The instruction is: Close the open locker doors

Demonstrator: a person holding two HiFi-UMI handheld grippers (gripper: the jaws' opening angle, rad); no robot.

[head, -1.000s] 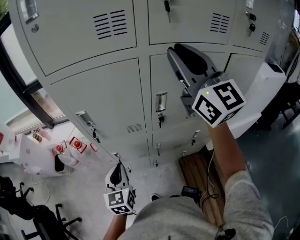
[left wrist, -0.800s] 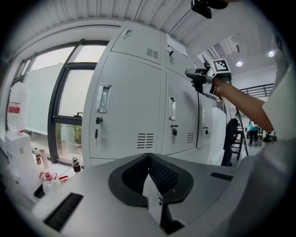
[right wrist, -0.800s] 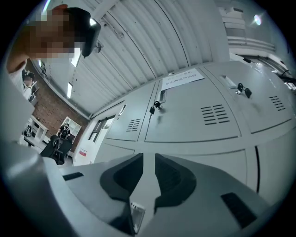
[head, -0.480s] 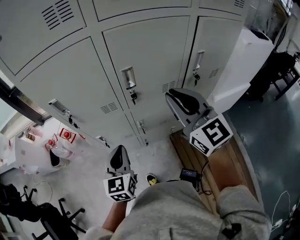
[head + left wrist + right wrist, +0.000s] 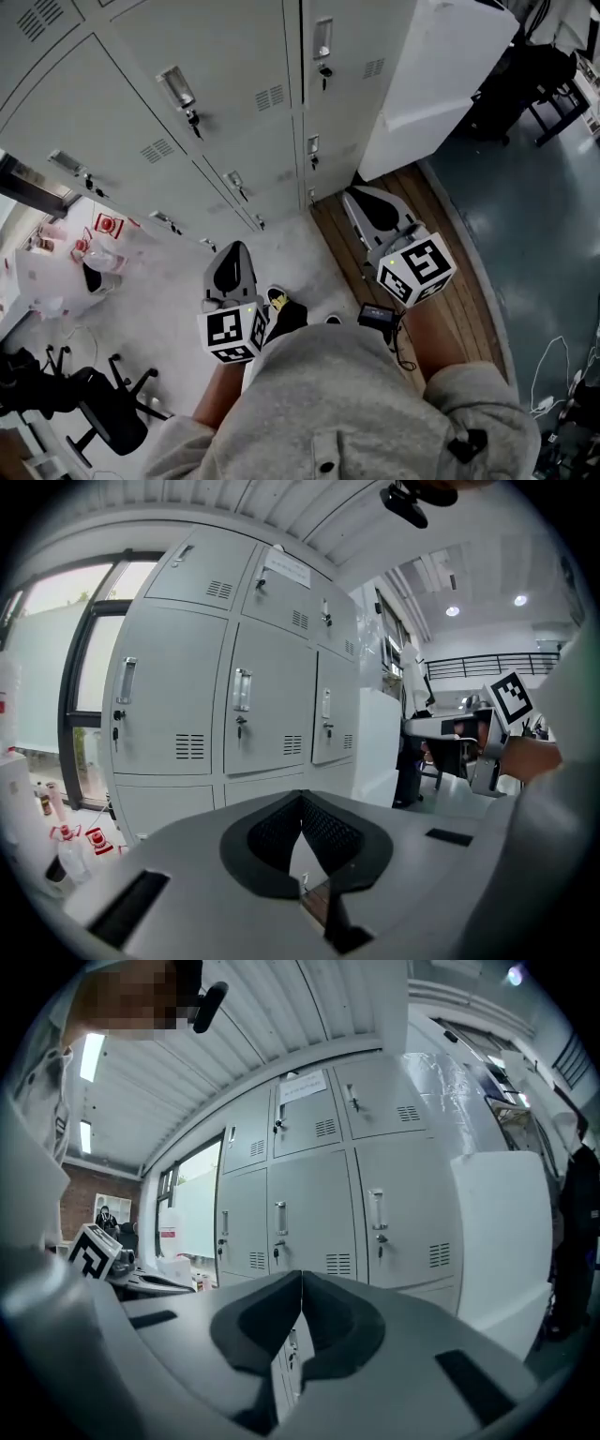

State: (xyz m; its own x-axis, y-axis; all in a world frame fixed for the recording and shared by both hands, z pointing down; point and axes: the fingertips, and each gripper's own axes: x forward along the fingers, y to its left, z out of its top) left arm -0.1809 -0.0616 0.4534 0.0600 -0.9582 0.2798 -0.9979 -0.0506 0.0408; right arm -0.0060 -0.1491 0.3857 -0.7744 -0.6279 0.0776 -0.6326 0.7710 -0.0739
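Head view, grey vented locker doors [image 5: 225, 56]

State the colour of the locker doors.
The locker doors are light grey; the left gripper view shows it best.

The head view looks steeply down from overhead onto the floor [image 5: 164, 281] and the lockers [image 5: 234, 56]. The left gripper view and right gripper view face roughly level, nearby, sharing those same locker fronts.

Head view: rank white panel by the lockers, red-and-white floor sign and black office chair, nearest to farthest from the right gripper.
1. White panel, just ahead of the right gripper.
2. Red-and-white floor sign, far left.
3. Black office chair, lower left.
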